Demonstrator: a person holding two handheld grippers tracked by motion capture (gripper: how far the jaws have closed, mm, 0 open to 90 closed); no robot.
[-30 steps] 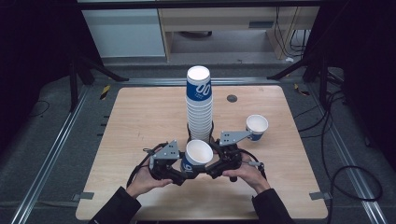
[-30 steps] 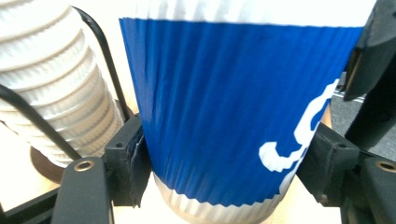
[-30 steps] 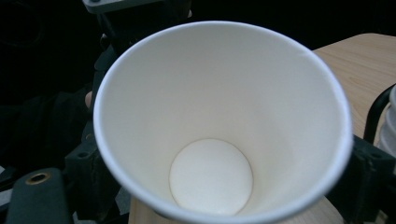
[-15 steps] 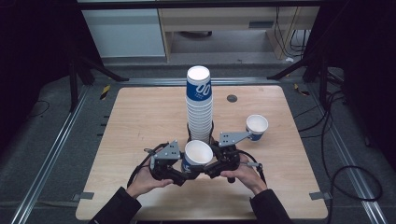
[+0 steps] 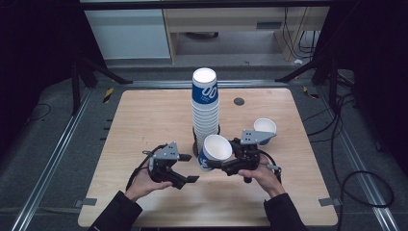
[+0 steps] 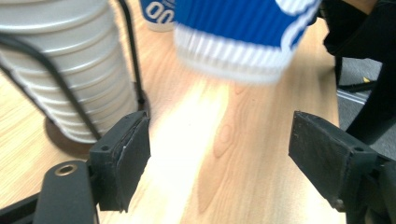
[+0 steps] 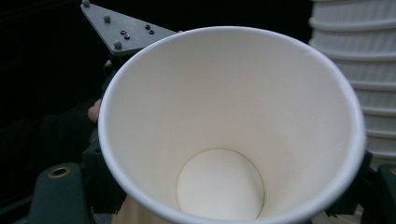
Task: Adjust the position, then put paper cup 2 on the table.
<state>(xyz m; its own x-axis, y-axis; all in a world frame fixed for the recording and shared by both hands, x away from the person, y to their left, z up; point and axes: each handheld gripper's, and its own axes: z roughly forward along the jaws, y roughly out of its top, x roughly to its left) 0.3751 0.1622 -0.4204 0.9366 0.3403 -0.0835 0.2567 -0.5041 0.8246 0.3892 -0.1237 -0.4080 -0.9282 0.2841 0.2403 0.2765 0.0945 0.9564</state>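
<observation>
A tall stack of blue-and-white paper cups [image 5: 205, 108] stands mid-table. Just in front of it, a single paper cup [image 5: 214, 151] is lifted and tilted, its white mouth facing up and toward me. My right gripper [image 5: 220, 162] is shut on this cup; the right gripper view looks straight into the cup's empty white inside [image 7: 224, 140]. My left gripper [image 5: 188, 168] is open to the cup's left, apart from it. In the left gripper view the wide-spread jaws of my left gripper [image 6: 219, 154] hold nothing, and the held cup [image 6: 238, 32] hangs blurred above them.
A second loose cup [image 5: 265, 128] stands upright on the wooden table [image 5: 134, 125] behind my right hand. The stack [image 6: 60, 70] rises close on the left in the left gripper view, with a black cable [image 6: 133, 51] across it. A dark round hole [image 5: 238, 101] marks the far table.
My left gripper has let go of the cup and pulled back to the left, opening. The right gripper keeps the cup, which has shifted right and tipped over more.
</observation>
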